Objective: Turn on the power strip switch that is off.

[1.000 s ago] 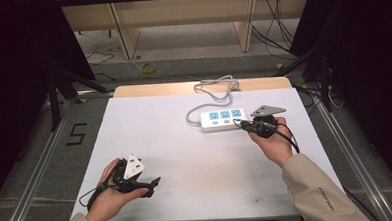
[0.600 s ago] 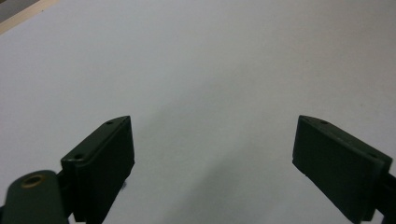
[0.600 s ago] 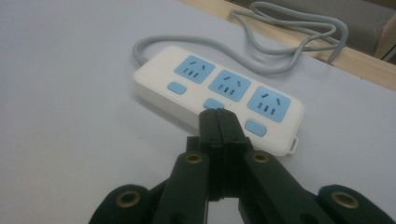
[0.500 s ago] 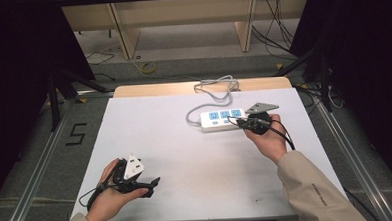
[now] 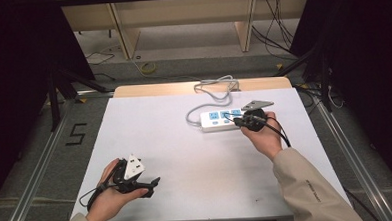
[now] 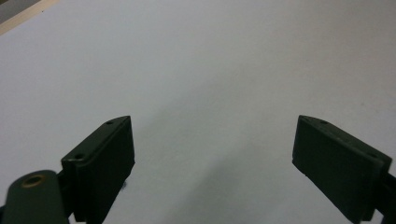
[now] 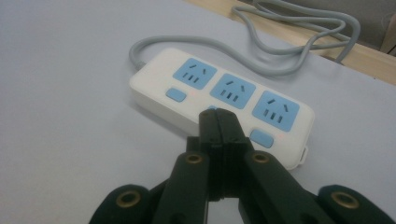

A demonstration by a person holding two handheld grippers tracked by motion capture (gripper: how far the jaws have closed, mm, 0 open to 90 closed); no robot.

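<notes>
Right gripper [image 7: 218,116] has its jaws pressed flat together, nothing between them, tip over the middle blue switch of the power strip [image 7: 219,105], which sits right of centre on the table [image 5: 175,141], three blue sockets each with a switch on the near edge. Looks like a switch press with the closed tip. To do it well: keep the jaws shut so the tip acts as one blunt finger, come down square on the middle switch [image 7: 211,109] rather than the socket slots behind it, push straight, don't drag sideways or the strip will slide on the smooth top; the strip isn't pinned, so light force, and back off along the same line. Can't tell if the tip is touching yet. Left gripper [image 5: 137,180] rests near the front left edge, well apart from the strip, jaws wide open over bare table, holding nothing. Surface is plain white with a wood strip along the far edge; the grey cord [image 5: 213,87] loops off that edge. Beyond: grey floor, loose cables, wooden frame legs, dark curtains both sides.
</notes>
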